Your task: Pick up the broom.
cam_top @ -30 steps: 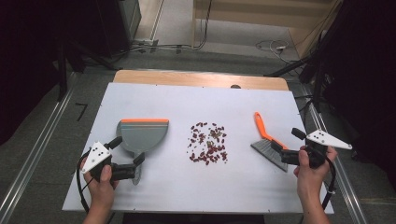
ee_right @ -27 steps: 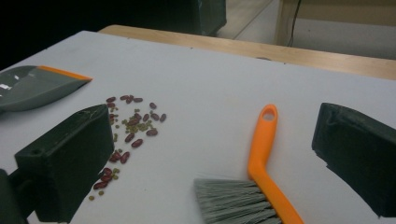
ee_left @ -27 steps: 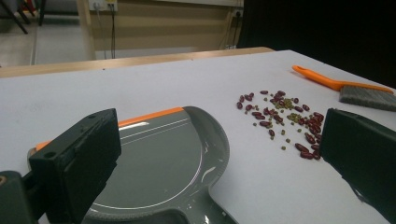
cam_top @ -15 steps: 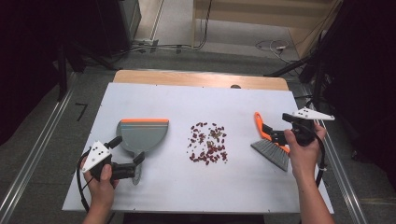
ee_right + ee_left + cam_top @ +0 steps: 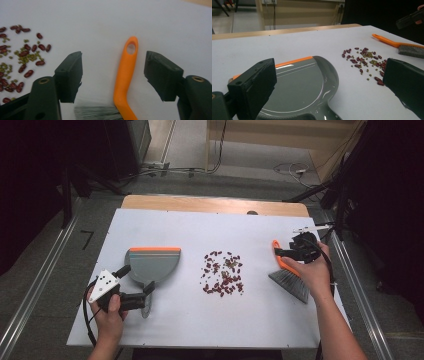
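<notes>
On the tabletop [image 5: 165, 320], the right gripper [image 5: 113, 72], jaws just closing but clear, straddles the brush handle [image 5: 125, 75]; pinching comes next.

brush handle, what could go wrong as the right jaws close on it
The right gripper straddles the orange brush handle, jaws just closing, gaps still on both sides. The handle lies off-centre and angled, so one jaw may hit first and swing the brush. A swing could drag the bristles into the beans and scatter them away from the dustpan.
</notes>
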